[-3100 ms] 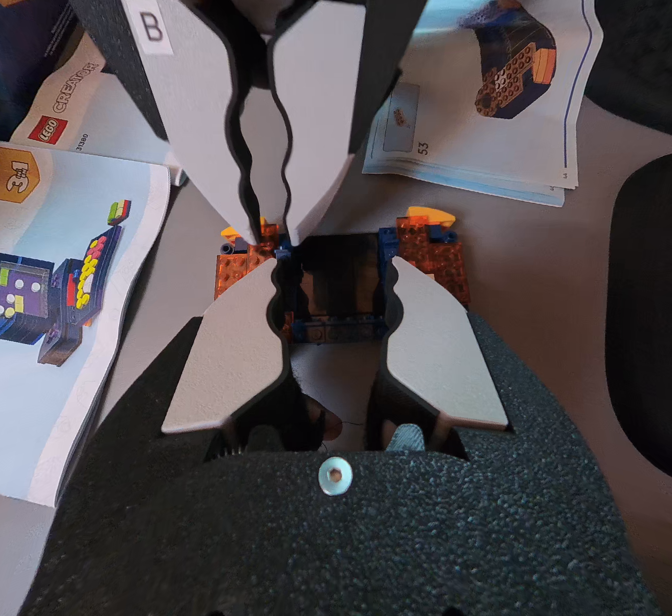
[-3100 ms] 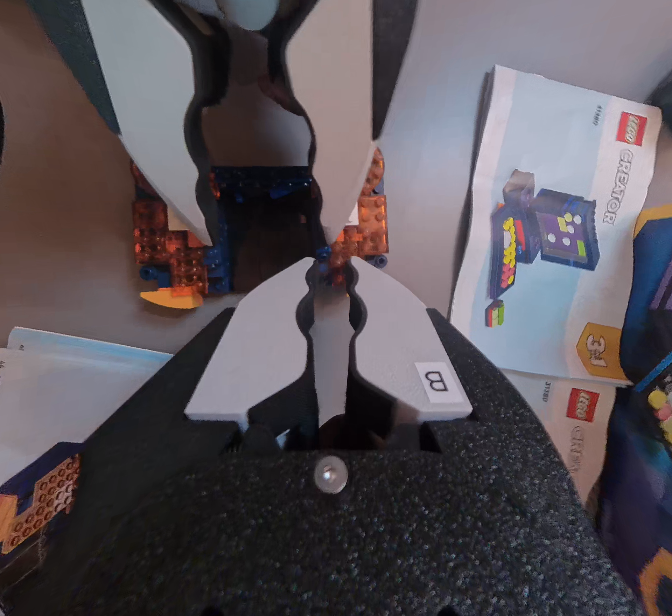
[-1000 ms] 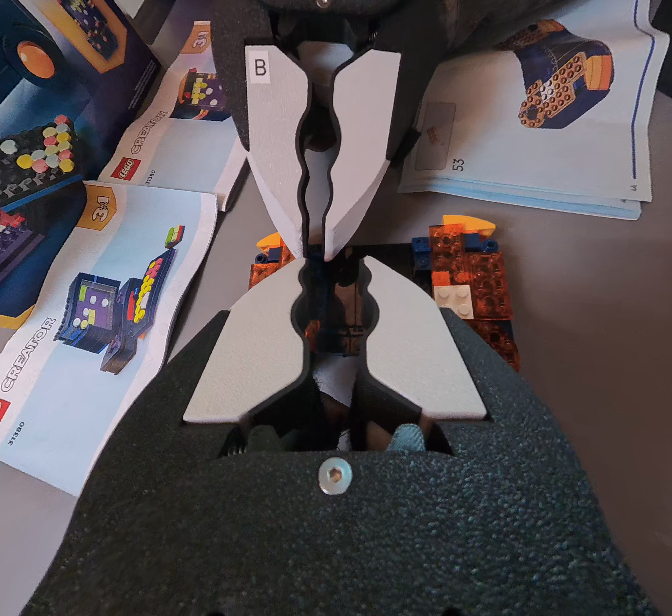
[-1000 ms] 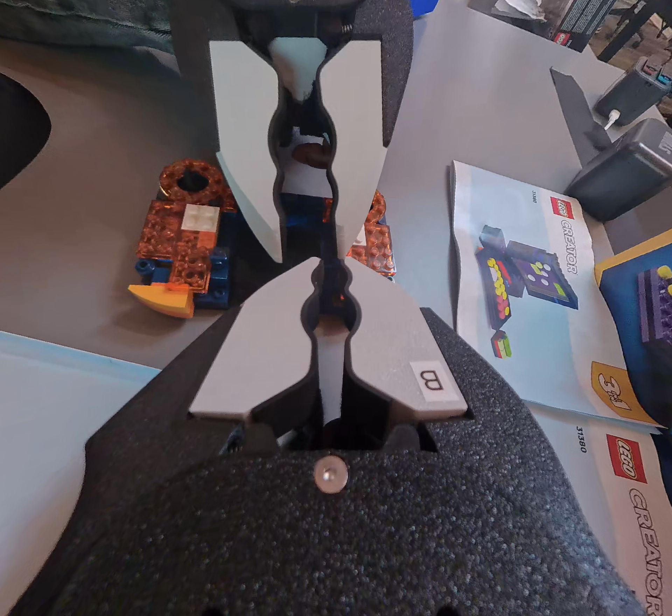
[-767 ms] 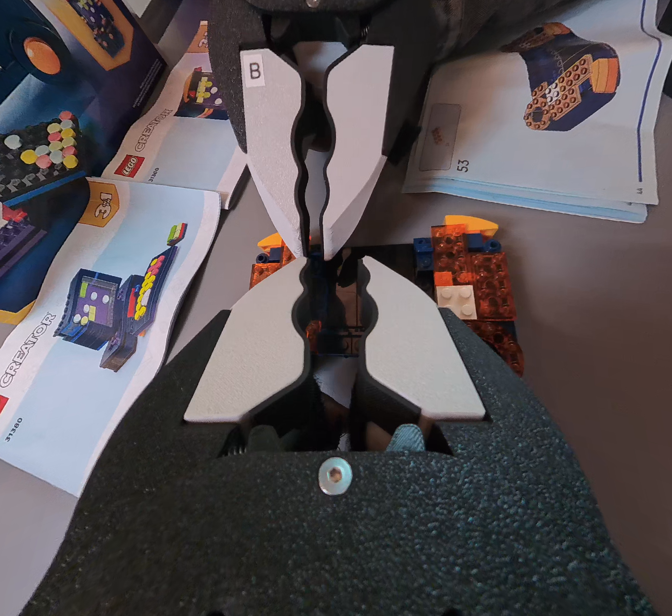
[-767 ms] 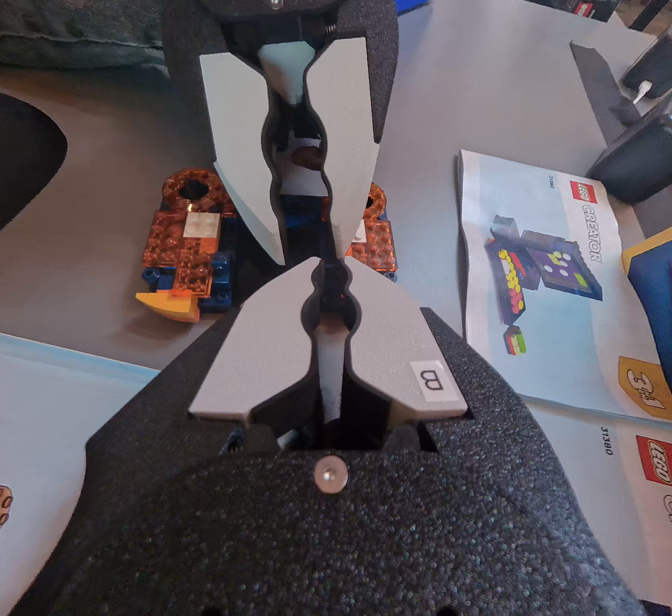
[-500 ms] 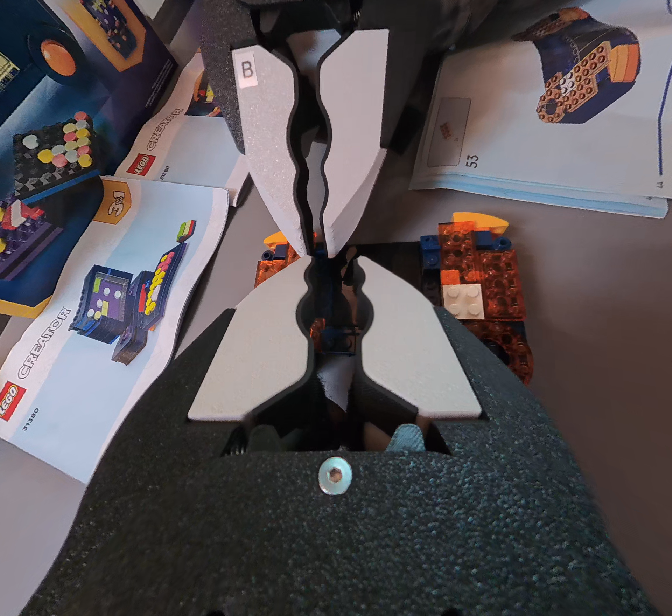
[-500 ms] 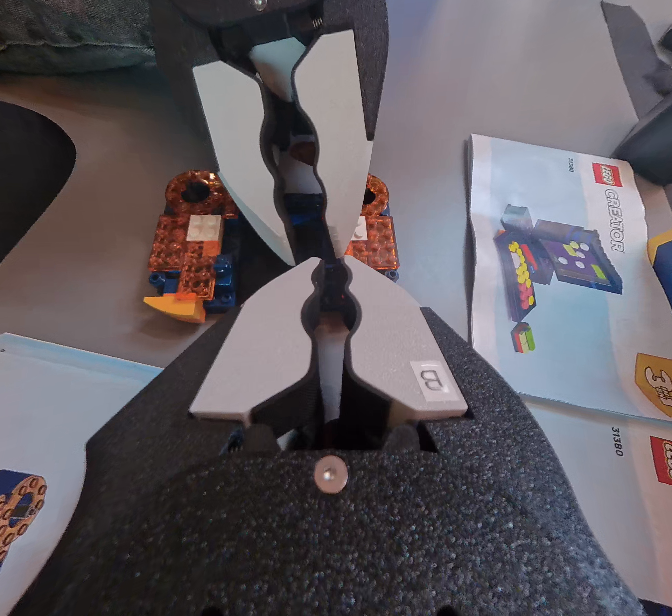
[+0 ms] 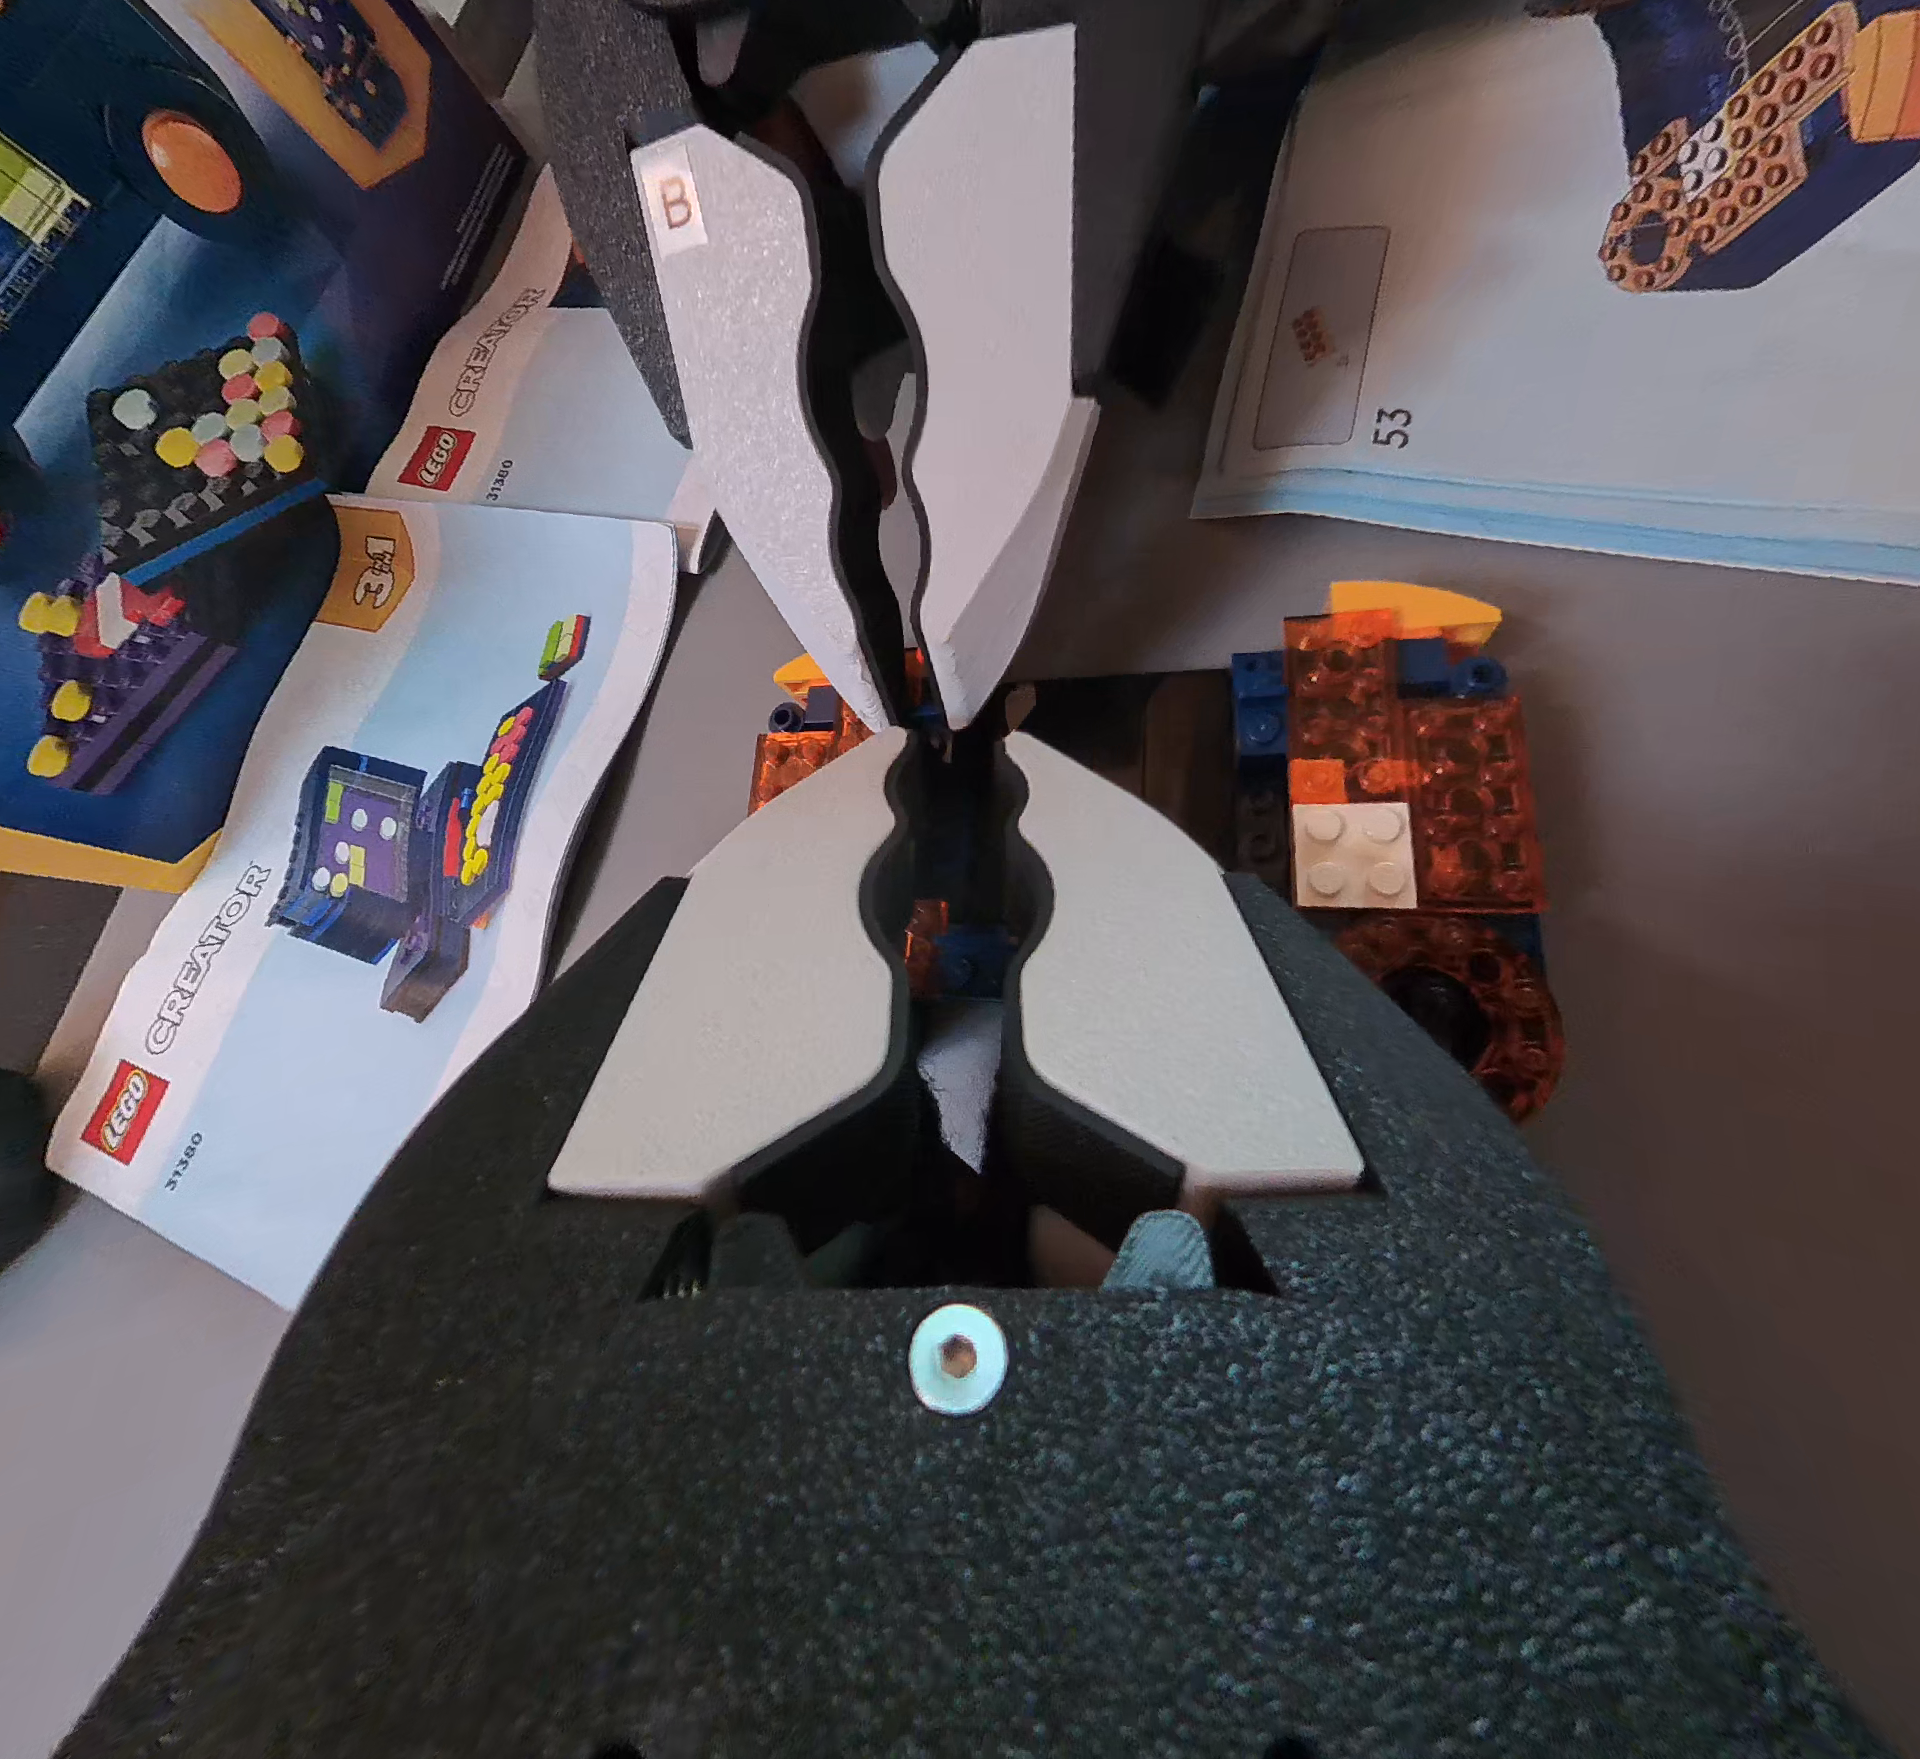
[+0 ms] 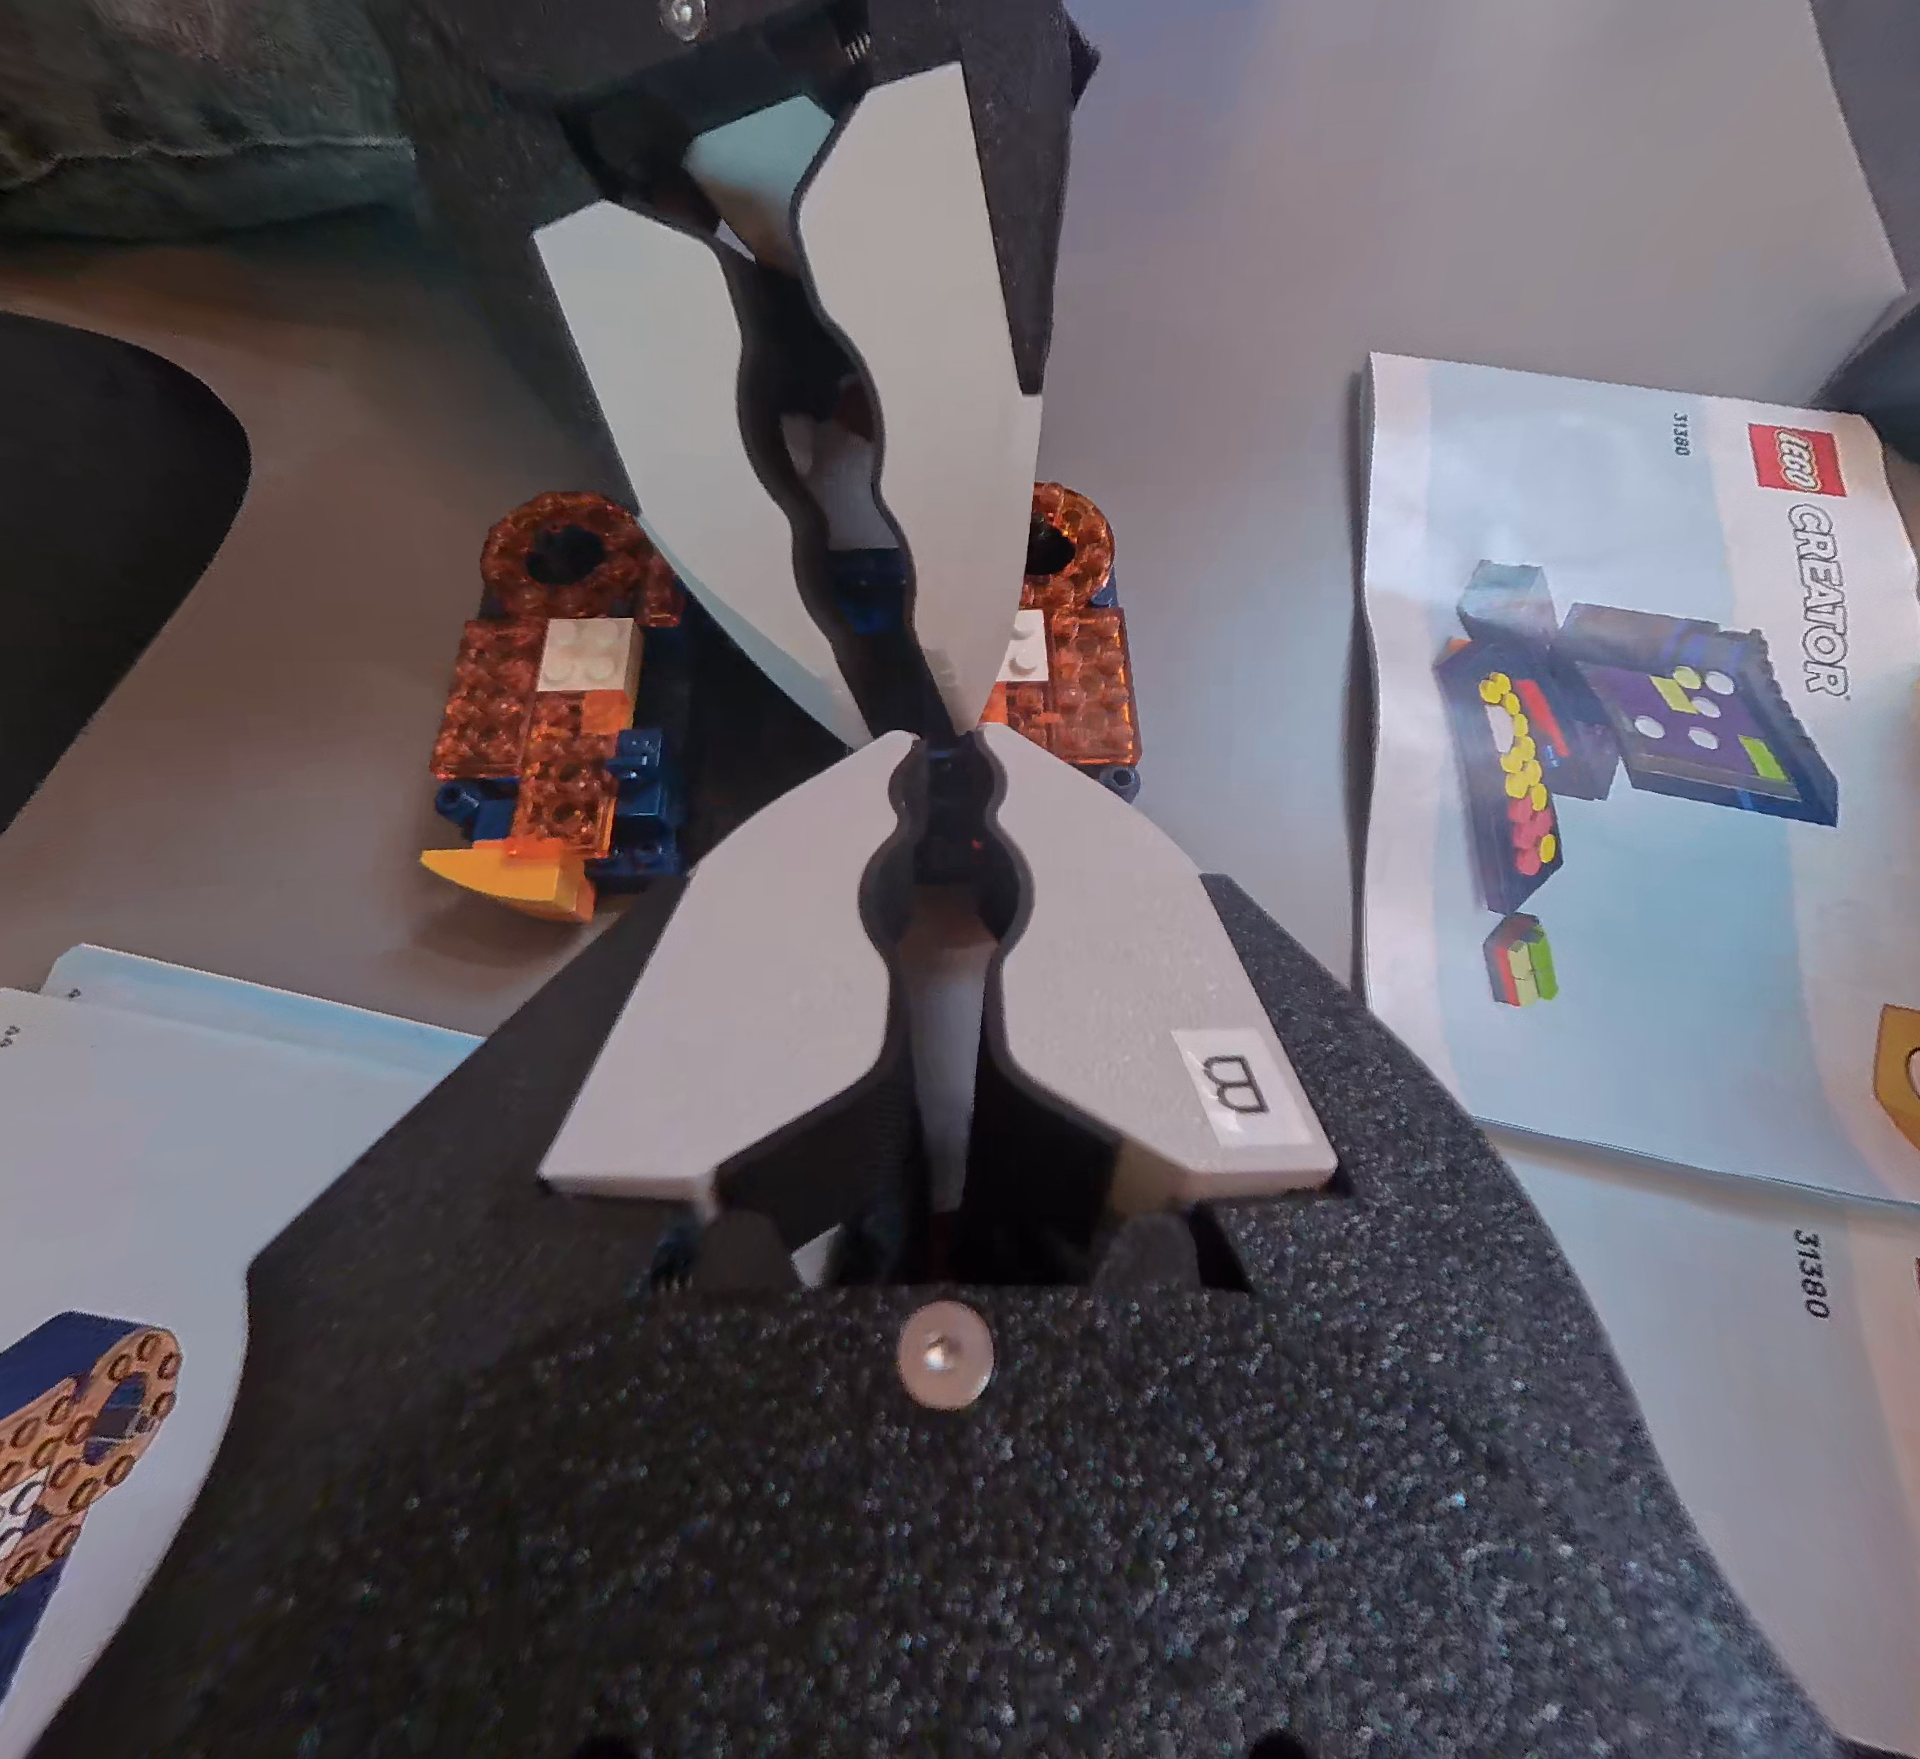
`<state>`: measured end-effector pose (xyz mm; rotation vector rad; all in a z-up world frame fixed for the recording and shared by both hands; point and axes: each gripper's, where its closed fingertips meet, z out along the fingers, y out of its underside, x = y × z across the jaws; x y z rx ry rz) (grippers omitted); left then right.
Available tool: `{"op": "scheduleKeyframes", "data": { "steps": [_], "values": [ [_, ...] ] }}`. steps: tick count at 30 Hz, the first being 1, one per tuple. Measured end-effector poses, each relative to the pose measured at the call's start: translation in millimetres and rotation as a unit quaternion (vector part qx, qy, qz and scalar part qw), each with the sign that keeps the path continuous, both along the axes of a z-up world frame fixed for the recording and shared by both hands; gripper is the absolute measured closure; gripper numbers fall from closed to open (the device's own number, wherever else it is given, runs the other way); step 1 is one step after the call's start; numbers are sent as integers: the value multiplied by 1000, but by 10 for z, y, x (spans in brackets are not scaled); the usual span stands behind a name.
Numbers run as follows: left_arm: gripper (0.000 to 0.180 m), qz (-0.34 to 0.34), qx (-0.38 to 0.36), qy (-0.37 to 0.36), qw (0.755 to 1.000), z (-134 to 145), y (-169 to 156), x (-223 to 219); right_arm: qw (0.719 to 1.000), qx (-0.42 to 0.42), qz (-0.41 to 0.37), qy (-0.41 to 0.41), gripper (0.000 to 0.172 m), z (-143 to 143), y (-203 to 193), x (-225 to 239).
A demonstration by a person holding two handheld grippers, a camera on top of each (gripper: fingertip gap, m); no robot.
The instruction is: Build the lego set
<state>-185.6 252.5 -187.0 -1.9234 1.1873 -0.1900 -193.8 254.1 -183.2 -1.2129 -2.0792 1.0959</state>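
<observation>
While the left gripper (image 9: 954,753) and right gripper (image 10: 943,741) meet tip to tip over the brick model (image 9: 1403,774), both jaws stand narrow, and whether they pinch its dark middle I cannot tell. Only the left view shows the box (image 9: 208,151); only the right view shows bare table (image 10: 1351,151) beyond the booklet (image 10: 1610,774).

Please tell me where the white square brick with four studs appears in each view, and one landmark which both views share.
Left wrist view: white square brick at right of centre, on the orange and blue brick model.
Right wrist view: the brick at left of centre, on that model's left part.
Shared landmark: the yellow-orange curved piece.
</observation>
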Motion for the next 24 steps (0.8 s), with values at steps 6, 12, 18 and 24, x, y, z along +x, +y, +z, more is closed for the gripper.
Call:
{"op": "scheduleKeyframes", "data": {
  "steps": [6, 12, 18, 24],
  "values": [
    [171, 1, 17, 50, 999, -7, 14, -17, 999, 27, -1, 17, 164, 0, 0, -1],
    [171, -9, 19, 53, 998, 0, 1, 9, 999, -10, 23, 43, 153, 46, -30, 66],
    [171, -10, 23, 59, 998, 0, 4, 11, 996, 13, 34, 80, 172, 103, -44, 50],
    [172, -10, 26, 60, 998, -3, 4, 12, 995, 42, 36, 84, 172, 65, -45, 26]
  ]
}}
